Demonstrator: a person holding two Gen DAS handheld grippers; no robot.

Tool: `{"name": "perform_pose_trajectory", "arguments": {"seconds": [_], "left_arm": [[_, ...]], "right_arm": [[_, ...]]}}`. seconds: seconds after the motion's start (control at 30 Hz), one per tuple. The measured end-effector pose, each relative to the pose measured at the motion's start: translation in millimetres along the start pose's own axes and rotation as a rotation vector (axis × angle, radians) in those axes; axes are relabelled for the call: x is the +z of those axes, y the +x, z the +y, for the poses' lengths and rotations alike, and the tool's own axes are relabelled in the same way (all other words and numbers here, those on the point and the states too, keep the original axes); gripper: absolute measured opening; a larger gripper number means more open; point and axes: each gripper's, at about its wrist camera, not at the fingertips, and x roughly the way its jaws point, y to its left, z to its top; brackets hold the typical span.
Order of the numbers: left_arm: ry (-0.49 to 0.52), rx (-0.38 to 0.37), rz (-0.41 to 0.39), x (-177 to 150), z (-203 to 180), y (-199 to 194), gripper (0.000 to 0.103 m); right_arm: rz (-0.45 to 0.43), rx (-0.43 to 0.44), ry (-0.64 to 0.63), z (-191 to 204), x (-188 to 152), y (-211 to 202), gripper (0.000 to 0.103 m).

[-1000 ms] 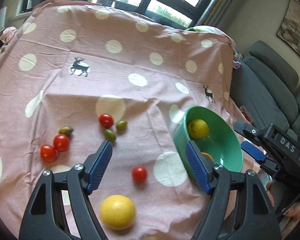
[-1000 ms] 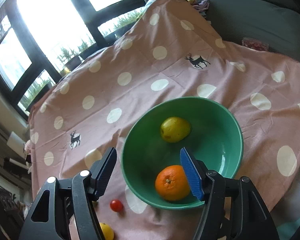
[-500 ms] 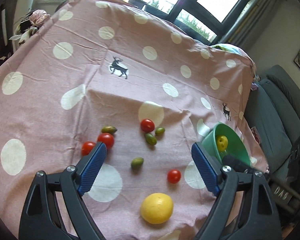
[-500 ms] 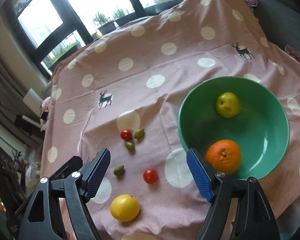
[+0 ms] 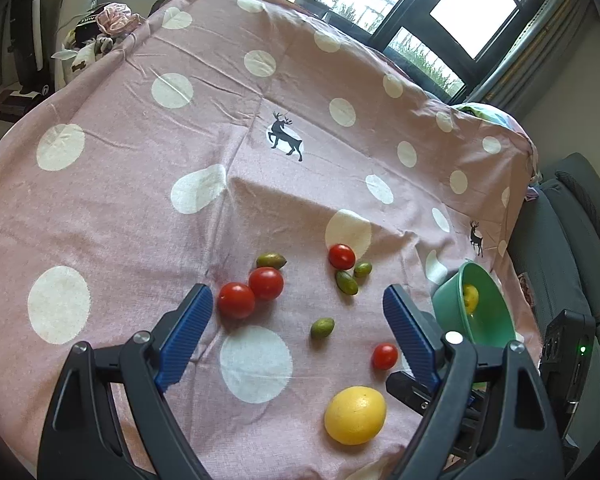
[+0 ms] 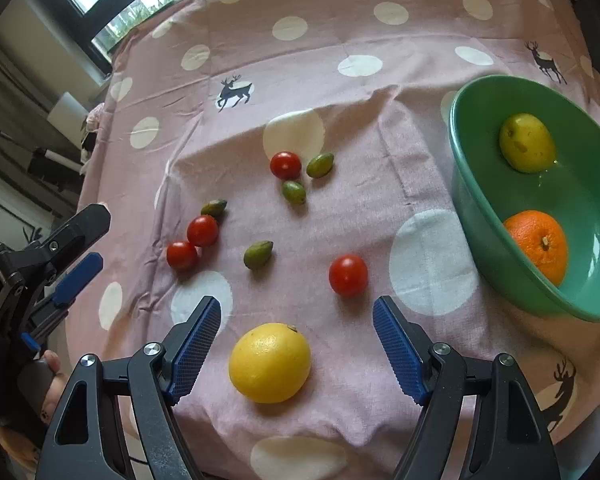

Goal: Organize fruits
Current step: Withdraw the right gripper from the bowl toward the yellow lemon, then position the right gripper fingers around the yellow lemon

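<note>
A yellow citrus fruit [image 6: 269, 362] lies on the pink dotted cloth near the front edge, between the fingers of my open, empty right gripper [image 6: 297, 336]; it also shows in the left wrist view [image 5: 355, 415]. A green bowl [image 6: 472, 200] at the right holds an orange [image 6: 538, 245] and a yellow-green fruit [image 6: 527, 142]. Several red cherry tomatoes, one at the middle [image 6: 348, 275], and small green fruits, one near it [image 6: 258, 254], lie scattered on the cloth. My left gripper [image 5: 298, 336] is open and empty above them.
The cloth-covered table [image 5: 140, 200] drops off at the front edge. A grey sofa [image 5: 572, 240] stands to the right of it. Windows run along the far side. Clutter sits on the floor at the far left [image 5: 100, 28].
Both grippers pulled back and swung left, away from the bowl. The scattered tomatoes and the yellow citrus came into the right wrist view; the citrus now lies between the right fingers.
</note>
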Motion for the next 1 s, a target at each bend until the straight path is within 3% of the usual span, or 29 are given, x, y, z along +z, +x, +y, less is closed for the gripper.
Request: {"name": "perform_pose_trajectory", "arguments": {"seconds": [0.4,0.73,0.9,1.0], "left_arm": [[-0.013,0.054,0.021,0,9,4,0.087],[-0.006,0.055,0.031,-1,8,6,0.087],[-0.015,0.059,0.036,-1,10,6,0.087],[-0.020,0.064,0.038,0,13,5,0.087]], "right_arm": [[0.058,0.020,-0.043,17,-4,19,0.079],[0.130,-0.041,-0.094,23,-17,39,0.078],[0.129,-0.047,-0.127,30,-20,42,0.057],[0.107,-0.070,-0.134,35,-19,43,0.057]]}}
